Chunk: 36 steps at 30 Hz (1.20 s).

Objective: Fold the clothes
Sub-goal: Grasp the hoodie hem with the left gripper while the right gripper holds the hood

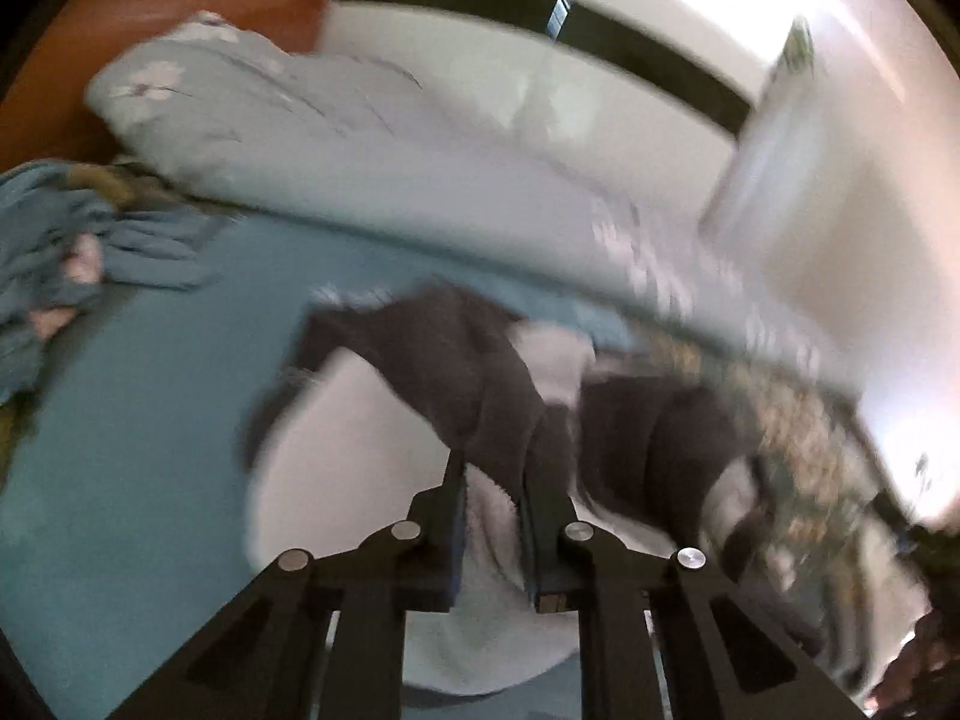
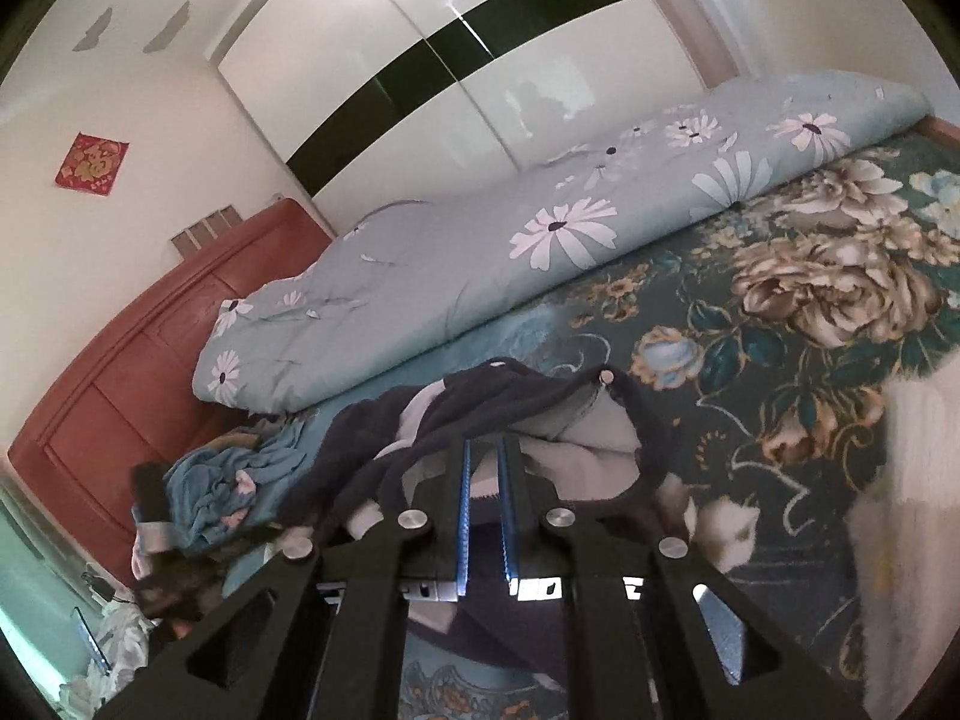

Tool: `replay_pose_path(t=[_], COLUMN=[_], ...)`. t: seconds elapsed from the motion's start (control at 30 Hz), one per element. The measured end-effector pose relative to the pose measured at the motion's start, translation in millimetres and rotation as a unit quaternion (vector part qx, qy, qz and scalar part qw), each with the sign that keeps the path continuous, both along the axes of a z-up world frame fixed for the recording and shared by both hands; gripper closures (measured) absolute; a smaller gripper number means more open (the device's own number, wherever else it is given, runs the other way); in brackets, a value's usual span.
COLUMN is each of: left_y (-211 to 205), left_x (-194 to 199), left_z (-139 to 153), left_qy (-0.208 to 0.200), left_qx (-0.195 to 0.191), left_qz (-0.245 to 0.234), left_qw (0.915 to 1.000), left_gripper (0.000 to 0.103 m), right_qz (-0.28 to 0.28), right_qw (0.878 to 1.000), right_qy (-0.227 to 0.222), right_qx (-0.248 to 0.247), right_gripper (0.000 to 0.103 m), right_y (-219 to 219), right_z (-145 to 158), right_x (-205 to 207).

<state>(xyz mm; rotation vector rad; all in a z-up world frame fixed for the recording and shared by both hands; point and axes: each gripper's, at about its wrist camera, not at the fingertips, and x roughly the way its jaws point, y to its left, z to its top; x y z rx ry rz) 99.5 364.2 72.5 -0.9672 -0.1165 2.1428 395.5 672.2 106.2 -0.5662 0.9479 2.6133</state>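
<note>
A dark navy garment with a white fleecy lining (image 1: pixel 480 372) hangs in front of my left gripper (image 1: pixel 501 462), which is shut on a fold of it; the view is motion-blurred. In the right wrist view the same dark garment (image 2: pixel 480 414) lies bunched on the bed, and my right gripper (image 2: pixel 485 450) is shut on its edge, blue pads nearly together. The other gripper's metal pivot (image 2: pixel 607 377) shows at the garment's top edge.
A rolled daisy-print quilt (image 2: pixel 480 252) lies along the bed's far side. A crumpled blue garment (image 2: pixel 222 492) sits near the red-brown headboard (image 2: pixel 120 372). A floral teal bedspread (image 2: pixel 810 312) covers the bed. A white wardrobe (image 2: pixel 456 60) stands behind.
</note>
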Motion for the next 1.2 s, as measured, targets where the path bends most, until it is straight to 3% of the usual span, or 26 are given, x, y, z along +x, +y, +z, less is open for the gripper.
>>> replay_pose_path(t=[0.13,0.23,0.33,0.37,0.4,0.43,0.57,0.67,0.73,0.8,0.87,0.93,1.03,1.2], left_y=[-95.0,-169.6,-232.2,-244.3,-256.2,-268.1,-302.3,-296.8,-291.7,-284.6,-276.9,-270.6,-264.1,-261.6], left_x=[4.4,6.7,-6.6,-8.5,-10.2,-12.0,-18.9,-15.6,-11.6,-8.6,-7.5,-10.0,-9.5,-4.1], left_z=[17.5,11.7,-9.6,-13.6,-17.4,-21.2,-30.0,-25.7,-23.8,-23.4,-23.5,-27.8,-32.4,-29.3], left_qy=[0.014,0.032,0.002,0.006,0.01,0.015,-0.031,-0.015,-0.017,-0.023,-0.034,-0.046,-0.065,-0.069], left_qx=[0.065,0.049,0.036,0.022,0.006,-0.009,0.045,0.022,0.031,0.038,0.041,0.043,0.054,0.058], left_qz=[0.065,0.136,0.207,0.235,0.263,0.29,0.313,0.286,0.26,0.238,0.224,0.217,0.205,0.195], left_qw=[0.9957,0.989,0.9777,0.9718,0.9648,0.9567,0.9483,0.9577,0.965,0.9703,0.9731,0.9742,0.975,0.9767], left_gripper=[0.087,0.087,0.088,0.091,0.103,0.103,0.103,0.102,0.102,0.101,0.096,0.084,0.074,0.063], right_qz=[0.01,0.027,0.057,0.071,0.087,0.106,0.204,0.266,0.294,0.309,0.339,0.372,0.398,0.408], right_qw=[1.0,1.0,0.998,0.997,0.996,0.994,0.978,0.96,0.948,0.938,0.92,0.899,0.877,0.861], right_qy=[0.004,0.001,-0.003,-0.004,-0.005,-0.005,-0.024,-0.061,-0.078,-0.077,-0.07,-0.076,-0.098,-0.146], right_qx=[-0.012,-0.014,-0.007,-0.003,0.002,0.008,0.03,0.07,0.094,0.134,0.183,0.22,0.252,0.266], right_gripper=[0.093,0.093,0.093,0.093,0.093,0.093,0.093,0.093,0.085,0.057,0.038,0.038,0.038,0.038], right_y=[0.9,-3.5,-15.3,-21.2,-27.6,-36.1,-76.7,-116.3,-136.6,-157.2,-182.4,-206.5,-230.5,-244.5], right_z=[-7.9,-13.0,-14.8,-14.6,-13.9,-12.8,-11.8,-15.7,-16.2,-11.6,-4.8,-4.6,-13.4,-43.5], right_x=[-0.7,-6.3,-20.9,-28.8,-37.4,-49.3,-109.2,-163.4,-191.4,-208.8,-223.3,-239.2,-260.1,-284.7])
